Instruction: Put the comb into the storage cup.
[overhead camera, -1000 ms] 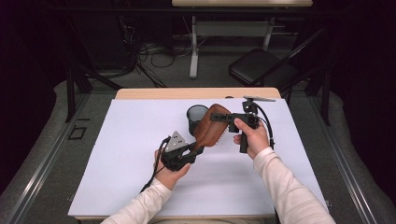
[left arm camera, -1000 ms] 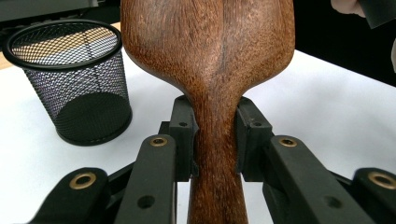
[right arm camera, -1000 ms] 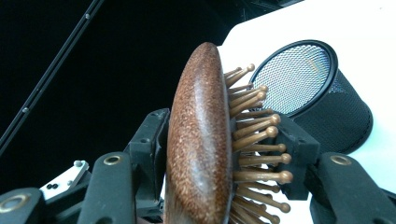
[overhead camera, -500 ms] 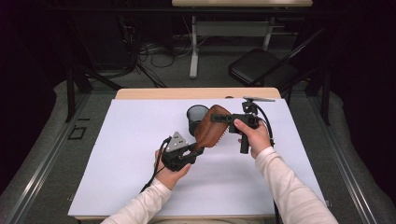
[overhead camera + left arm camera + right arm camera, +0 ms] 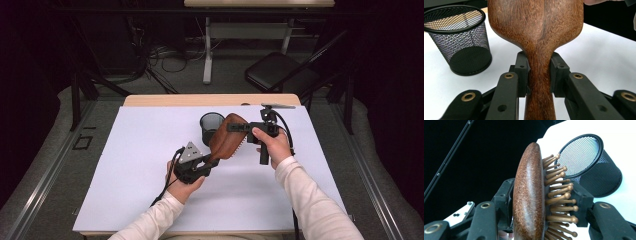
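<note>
wooden hairbrush held between two grippers above the white table

starting at the left of the high view, a bare stretch of the white table (image 5: 125,165) runs up to the person's left hand, which comes in from the bottom edge with a cable trailing back along the sleeve. that hand carries the left gripper (image 5: 207,161), the one with the grey three-cornered plate on top, and it points up and to the right. in the left gripper view its two black pads are clamped on the narrow neck of the wooden hairbrush (image 5: 540,75), one on each side, where the handle widens into the head.

moving right, the hairbrush (image 5: 227,136) hangs off the table, tilted, its smooth brown back facing up toward the camera. just behind it, a little to the left, stands a black mesh cup (image 5: 211,125), upright and open at the top, close to the brush head; i cannot tell whether they touch.

further right, the right gripper (image 5: 239,128) comes in level from the person's right hand and reaches the far end of the brush head. the right gripper view shows it clenched across the head: one pad against the wooden back, the other pressed in among the round-tipped wooden bristles (image 5: 559,195).
</note>
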Tool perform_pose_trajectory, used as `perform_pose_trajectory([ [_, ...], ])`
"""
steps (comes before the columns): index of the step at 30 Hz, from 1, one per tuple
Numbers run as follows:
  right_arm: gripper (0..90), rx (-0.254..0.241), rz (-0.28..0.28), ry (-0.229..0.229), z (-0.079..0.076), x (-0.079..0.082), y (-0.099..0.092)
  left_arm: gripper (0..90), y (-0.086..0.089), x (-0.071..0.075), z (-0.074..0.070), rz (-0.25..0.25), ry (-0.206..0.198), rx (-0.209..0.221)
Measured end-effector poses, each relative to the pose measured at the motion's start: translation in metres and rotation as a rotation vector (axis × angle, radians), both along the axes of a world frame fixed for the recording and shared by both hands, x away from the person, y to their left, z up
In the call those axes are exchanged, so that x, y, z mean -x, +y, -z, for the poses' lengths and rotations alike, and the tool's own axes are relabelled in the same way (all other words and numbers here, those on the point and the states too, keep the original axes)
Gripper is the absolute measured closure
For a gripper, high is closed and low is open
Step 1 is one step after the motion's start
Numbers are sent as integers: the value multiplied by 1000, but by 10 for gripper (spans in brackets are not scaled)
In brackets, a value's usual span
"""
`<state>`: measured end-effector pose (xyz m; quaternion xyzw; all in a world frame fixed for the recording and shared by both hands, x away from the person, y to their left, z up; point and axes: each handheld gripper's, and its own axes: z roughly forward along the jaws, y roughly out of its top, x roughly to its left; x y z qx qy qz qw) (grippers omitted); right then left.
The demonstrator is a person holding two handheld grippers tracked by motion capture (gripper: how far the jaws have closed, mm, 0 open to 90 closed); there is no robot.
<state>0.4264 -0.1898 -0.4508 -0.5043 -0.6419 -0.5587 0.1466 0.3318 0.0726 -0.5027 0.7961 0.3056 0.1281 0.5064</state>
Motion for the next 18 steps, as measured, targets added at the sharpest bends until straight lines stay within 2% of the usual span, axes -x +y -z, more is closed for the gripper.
perform_pose_trajectory([
  [8,472,-4,-14,30,0,0,-1,720,-1,0,2,6,5,-12],
  [18,483,-5,-6,39,0,1,-1,717,-2,0,2,-5,1,-18],
])
